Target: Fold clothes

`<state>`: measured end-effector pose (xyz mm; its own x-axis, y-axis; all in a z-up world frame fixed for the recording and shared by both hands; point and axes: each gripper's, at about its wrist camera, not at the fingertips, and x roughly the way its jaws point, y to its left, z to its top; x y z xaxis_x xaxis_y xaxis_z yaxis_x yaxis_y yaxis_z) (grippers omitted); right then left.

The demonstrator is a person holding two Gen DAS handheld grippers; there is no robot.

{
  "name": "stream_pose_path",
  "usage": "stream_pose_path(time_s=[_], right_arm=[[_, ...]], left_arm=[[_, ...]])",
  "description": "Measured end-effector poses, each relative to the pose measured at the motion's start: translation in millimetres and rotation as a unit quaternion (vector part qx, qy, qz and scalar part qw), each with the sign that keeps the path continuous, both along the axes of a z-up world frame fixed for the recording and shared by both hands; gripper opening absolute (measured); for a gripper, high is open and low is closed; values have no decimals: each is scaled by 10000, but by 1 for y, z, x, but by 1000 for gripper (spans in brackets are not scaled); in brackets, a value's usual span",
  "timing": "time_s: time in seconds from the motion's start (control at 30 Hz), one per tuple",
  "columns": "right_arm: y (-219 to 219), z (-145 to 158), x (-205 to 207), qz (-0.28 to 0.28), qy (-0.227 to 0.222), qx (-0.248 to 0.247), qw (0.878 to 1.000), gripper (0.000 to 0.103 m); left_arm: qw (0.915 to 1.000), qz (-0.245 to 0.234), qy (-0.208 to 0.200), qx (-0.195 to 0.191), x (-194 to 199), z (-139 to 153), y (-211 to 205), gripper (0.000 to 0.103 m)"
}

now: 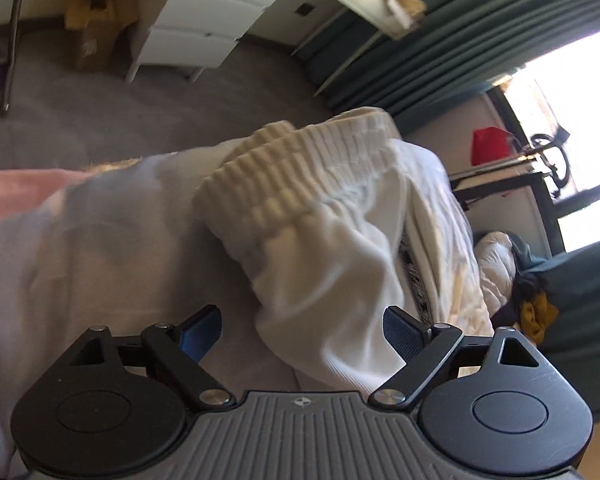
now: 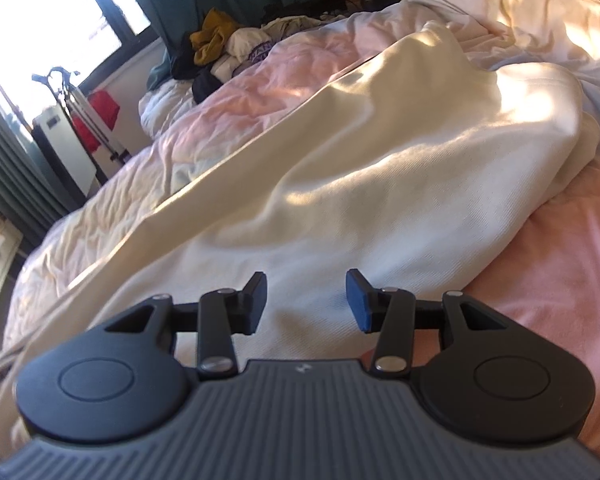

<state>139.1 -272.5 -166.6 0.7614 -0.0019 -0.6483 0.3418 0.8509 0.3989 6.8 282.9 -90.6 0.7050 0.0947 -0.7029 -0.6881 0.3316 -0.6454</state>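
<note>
The left gripper (image 1: 302, 334) hovers with fingers spread and empty over the cream garment (image 1: 340, 240), its ribbed cuff (image 1: 260, 176) toward twelve o'clock, while the right gripper (image 2: 306, 300), fingers half-spread and pinching nothing, hangs over the cloth spread on the bed (image 2: 560, 280), probably for folding.

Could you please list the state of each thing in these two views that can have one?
Left gripper: open, nothing between its pads.
Right gripper: open, hovering over cloth, gripping nothing.
White garment: bunched, ribbed waistband folded over, not yet neatly folded.
Cream garment: spread out lengthwise on the bed, unfolded.
Clothes pile: heaped, unfolded.
Curtain: drawn aside from the window.
</note>
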Motion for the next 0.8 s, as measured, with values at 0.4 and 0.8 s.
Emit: stream_pose_path(time_s=[0.4,0.8], right_arm=[[17,-13,12,263,250,-581,9976,47],[12,-14,11,284,224,-414,9985,47]], left_arm=[[9985,-83,-369,398,38,0,37,26],[9885,-699,-79,1340,50,9,34,31]])
